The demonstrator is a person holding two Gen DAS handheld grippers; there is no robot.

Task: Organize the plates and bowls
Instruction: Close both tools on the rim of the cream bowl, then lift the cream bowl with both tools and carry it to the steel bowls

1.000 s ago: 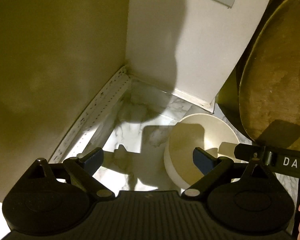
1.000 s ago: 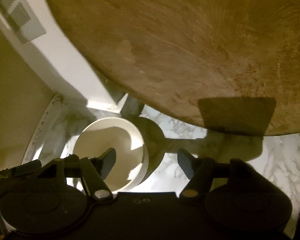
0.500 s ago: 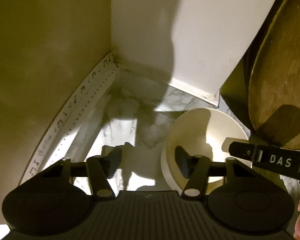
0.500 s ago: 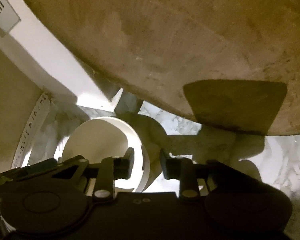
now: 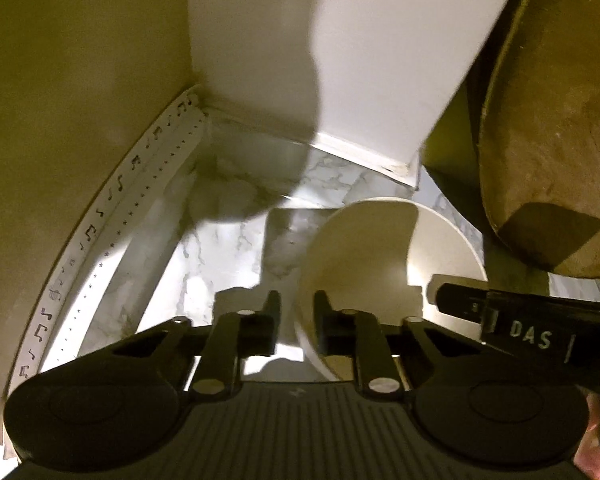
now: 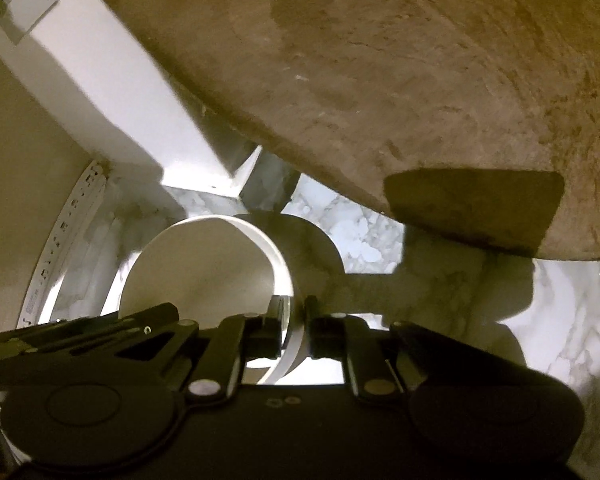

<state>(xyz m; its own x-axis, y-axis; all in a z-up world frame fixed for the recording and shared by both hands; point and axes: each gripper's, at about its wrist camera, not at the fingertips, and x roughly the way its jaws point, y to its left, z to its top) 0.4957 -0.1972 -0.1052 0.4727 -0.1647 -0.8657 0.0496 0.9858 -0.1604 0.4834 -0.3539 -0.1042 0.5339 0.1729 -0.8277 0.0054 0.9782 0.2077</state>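
A white bowl (image 5: 364, 264) stands on the marble surface (image 5: 220, 260) in a corner. My left gripper (image 5: 297, 304) straddles the bowl's left wall, one finger outside and one inside, and its jaws are closing onto the rim. In the right wrist view the same bowl (image 6: 204, 272) has its right wall pinched between the pads of my right gripper (image 6: 294, 308), whose jaws are closing tight on it. The right gripper's black body (image 5: 532, 336) reaches in over the bowl's far side. The left gripper's body (image 6: 100, 332) shows at the lower left.
A large round brown wooden board (image 6: 380, 80) leans over the bowl on the right, also visible as the wooden board (image 5: 560, 120). A white panel (image 5: 340, 60) and a beige wall (image 5: 60, 120) close the corner. A patterned white strip (image 5: 112, 216) edges the surface.
Both grippers' jaws went from wide apart to closed on opposite sides of the bowl's rim. The left gripper sank toward the bowl; the right stayed in place.
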